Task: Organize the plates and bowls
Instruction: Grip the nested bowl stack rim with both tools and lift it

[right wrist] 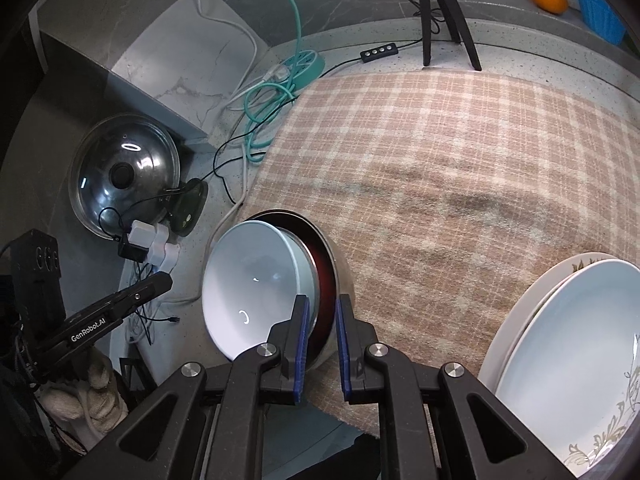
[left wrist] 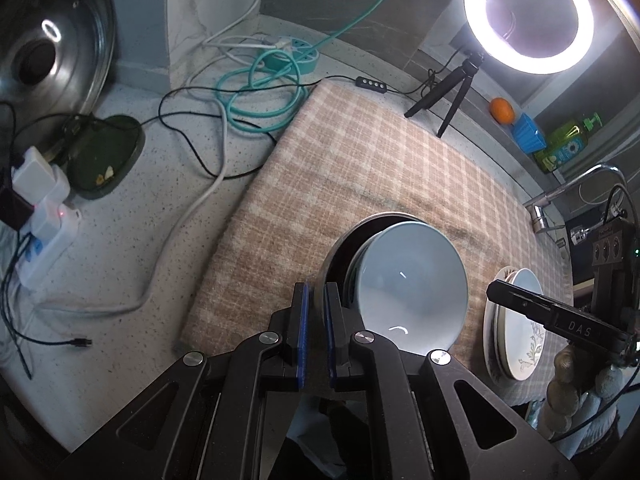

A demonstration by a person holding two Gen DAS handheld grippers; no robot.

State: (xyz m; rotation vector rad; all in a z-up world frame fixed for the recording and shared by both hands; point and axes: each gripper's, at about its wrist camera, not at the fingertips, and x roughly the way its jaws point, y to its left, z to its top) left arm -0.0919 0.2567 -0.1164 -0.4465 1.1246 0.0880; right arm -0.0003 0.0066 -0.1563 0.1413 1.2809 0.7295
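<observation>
The bowls [left wrist: 408, 280] are nested on the cloth [left wrist: 360, 160], tilted on edge. The steel rim is pinched by the left gripper [left wrist: 316, 332], nearly shut. The right gripper [right wrist: 322, 344], narrowly open, straddles the near rim, though contact cannot be told; the plates [right wrist: 560, 360] lie to its right.

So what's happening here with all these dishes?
A person with a gripper in each hand is sorting dishes on a checked cloth. Both the left gripper and right gripper pinch the rim of a metal bowl with pale bowls nested inside. A stack of plates waits beside it.
</observation>
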